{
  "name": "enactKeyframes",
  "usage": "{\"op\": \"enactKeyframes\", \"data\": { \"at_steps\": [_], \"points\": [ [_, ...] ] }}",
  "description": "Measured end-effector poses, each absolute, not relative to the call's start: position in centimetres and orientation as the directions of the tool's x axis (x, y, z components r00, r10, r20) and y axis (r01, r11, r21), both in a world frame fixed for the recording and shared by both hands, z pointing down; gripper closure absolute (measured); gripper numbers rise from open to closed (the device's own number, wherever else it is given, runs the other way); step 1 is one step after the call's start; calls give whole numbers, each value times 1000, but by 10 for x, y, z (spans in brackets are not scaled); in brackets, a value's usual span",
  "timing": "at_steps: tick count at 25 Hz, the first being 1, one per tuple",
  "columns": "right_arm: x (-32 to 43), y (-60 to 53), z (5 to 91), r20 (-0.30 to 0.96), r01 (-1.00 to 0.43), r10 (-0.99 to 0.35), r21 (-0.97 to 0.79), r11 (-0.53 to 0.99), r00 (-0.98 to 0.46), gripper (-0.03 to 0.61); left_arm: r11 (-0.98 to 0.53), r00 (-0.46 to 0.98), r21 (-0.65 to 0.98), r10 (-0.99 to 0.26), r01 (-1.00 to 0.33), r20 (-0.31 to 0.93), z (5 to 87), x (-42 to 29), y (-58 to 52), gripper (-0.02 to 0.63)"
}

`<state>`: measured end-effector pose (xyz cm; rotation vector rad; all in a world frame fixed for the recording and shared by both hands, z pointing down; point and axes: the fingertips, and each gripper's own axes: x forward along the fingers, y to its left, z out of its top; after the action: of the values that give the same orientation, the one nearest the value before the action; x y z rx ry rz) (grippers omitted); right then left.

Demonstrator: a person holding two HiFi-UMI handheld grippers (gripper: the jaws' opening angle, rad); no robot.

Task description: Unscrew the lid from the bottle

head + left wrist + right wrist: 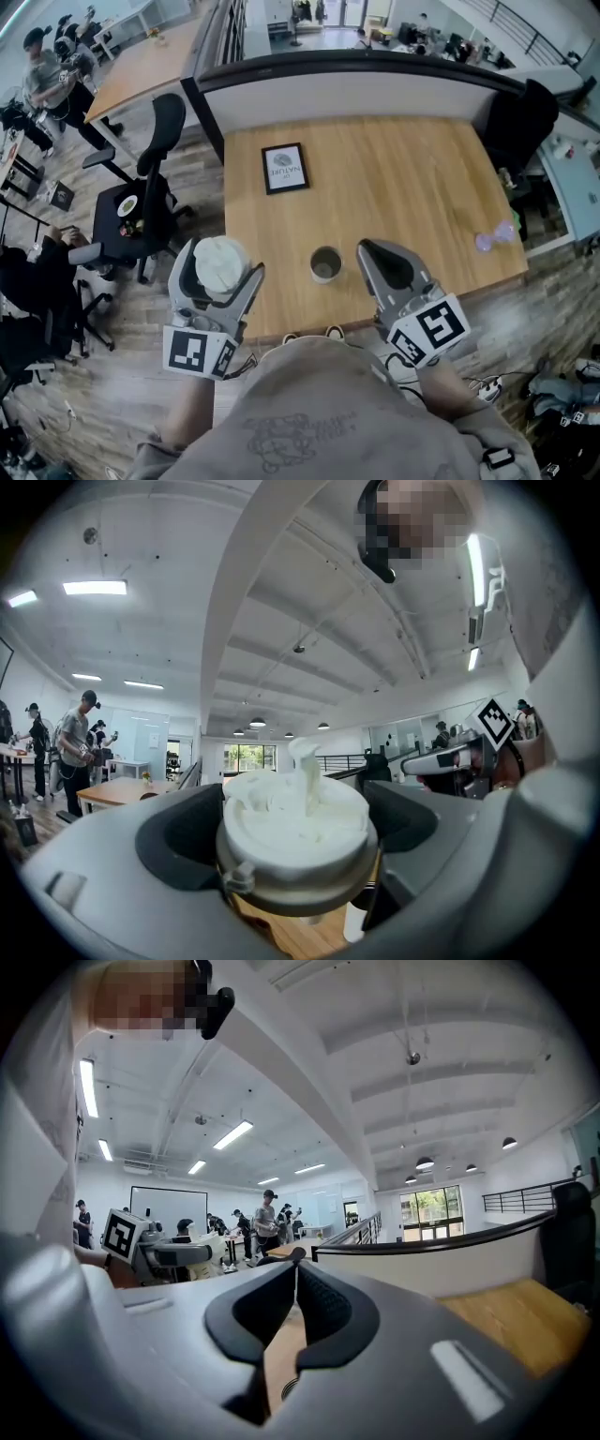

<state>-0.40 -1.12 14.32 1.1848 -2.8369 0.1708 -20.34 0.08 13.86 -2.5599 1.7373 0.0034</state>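
our left claw (pixel 223 268) grips the bottle (pixel 221 261) wide across its body, just off the near edge of the surface (pixel 403 178), with the white lid (pixel 295 803) apparently on. we judge it light, smooth plastic, likely slippery, so the lid's rim is where to take hold. our right claw (pixel 296 1269) is closed on nothing and would need opening first. a small cup-shaped thing (pixel 325 265) sits on the surface between the claws. a chair (pixel 155 187) crowds our left.

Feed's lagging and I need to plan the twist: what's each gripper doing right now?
Left gripper: closed on the bottle.
Right gripper: closed, fingers together, holding nothing.
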Motion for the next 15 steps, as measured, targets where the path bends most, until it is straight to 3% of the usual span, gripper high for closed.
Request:
{"op": "enactKeyframes", "data": {
  "at_steps": [15],
  "points": [
    [-5,1,163,133,-711,-699,-102,696,-703,560,-369,369,-36,-929,-929,0,156,-203,14,141]
  ]
}}
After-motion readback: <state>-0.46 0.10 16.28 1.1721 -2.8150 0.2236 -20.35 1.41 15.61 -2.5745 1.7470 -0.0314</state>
